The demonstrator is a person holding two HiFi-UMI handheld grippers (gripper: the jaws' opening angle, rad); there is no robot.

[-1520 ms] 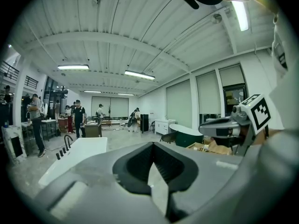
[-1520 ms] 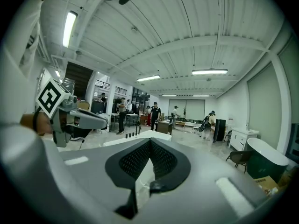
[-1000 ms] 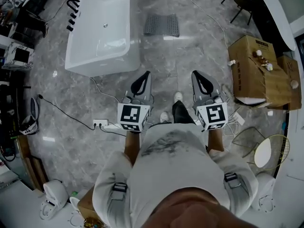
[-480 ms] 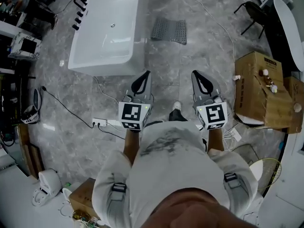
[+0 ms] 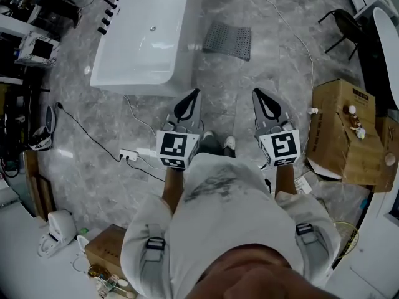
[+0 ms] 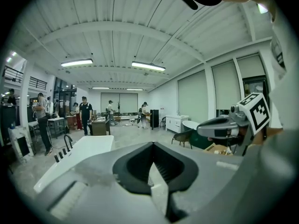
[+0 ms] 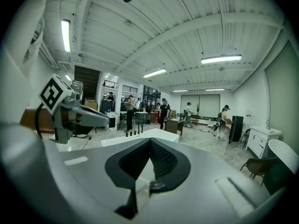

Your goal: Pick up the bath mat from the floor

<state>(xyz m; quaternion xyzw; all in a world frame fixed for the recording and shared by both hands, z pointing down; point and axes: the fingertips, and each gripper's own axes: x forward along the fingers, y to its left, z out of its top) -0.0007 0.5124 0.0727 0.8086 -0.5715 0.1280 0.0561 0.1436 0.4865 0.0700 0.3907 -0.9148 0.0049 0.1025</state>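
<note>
The grey perforated bath mat [image 5: 229, 40] lies flat on the marble floor, to the right of the white bathtub [image 5: 144, 36] near the top of the head view. My left gripper [image 5: 194, 93] and right gripper [image 5: 256, 93] are held side by side at waist height, both shut with nothing in them, their tips well short of the mat. In the left gripper view the shut jaws [image 6: 150, 146] point over the bathtub [image 6: 79, 154], with the right gripper [image 6: 229, 125] alongside. The right gripper view shows its shut jaws [image 7: 149, 141] and the left gripper [image 7: 77, 113]. The mat is hidden in both gripper views.
Cardboard boxes [image 5: 346, 129] stand on the right, with a dark chair [image 5: 343, 22] beyond them. A power strip [image 5: 129, 155] and cables trail across the floor on the left. Cluttered shelves [image 5: 25, 48] line the left wall. Several people [image 6: 84, 113] stand far across the hall.
The bathtub, the mat and the boxes have slid down and to the right in the head view. Both grippers stay shut and level in front of the person.
</note>
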